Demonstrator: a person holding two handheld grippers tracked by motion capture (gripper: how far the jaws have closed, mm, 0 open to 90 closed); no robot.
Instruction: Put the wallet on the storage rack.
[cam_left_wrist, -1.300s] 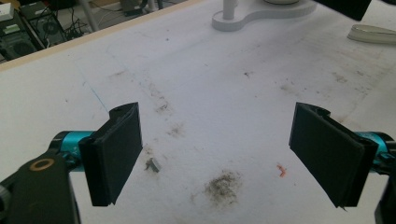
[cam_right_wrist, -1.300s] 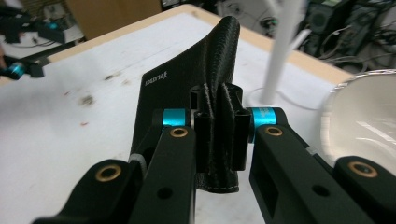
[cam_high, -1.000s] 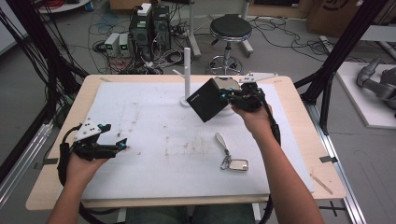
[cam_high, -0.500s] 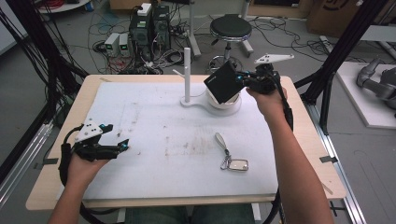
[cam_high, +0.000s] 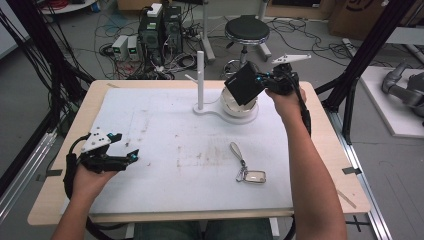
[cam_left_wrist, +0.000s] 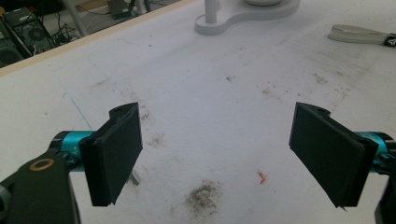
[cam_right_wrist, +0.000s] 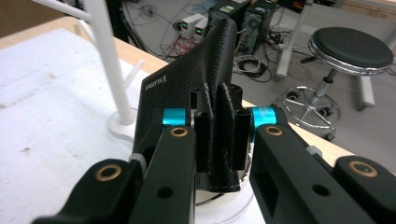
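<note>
At the far right of the white mat (cam_high: 165, 130), my right gripper (cam_high: 264, 83) is clamped on a black leather wallet (cam_high: 243, 82), the jaws squeezed together on a pinched fold of it. In the right gripper view the wallet (cam_right_wrist: 187, 88) rises between my jaws and blocks most of what lies behind; small pale lettering on its face is too fine to read. It hangs tilted just above the round white dish (cam_high: 239, 106) of a white stand (cam_high: 200, 75). The dish is largely covered by the wallet, so I cannot tell whether the two touch. The stand's thin post (cam_right_wrist: 108, 56) runs out of the top of the right gripper view. My left gripper (cam_high: 116, 159) rests near the mat's left edge, well apart from the wallet, its jaws spread wide with nothing between them but stained mat, as the left gripper view (cam_left_wrist: 219, 154) shows. A key fob (cam_high: 247, 170) on a pale strap lies on the mat between the two hands, nearer my right forearm; in the left gripper view just its strap end (cam_left_wrist: 359, 35) appears, cut off at the right edge, and the stand's base (cam_left_wrist: 243, 16) is cropped at the top.
</note>
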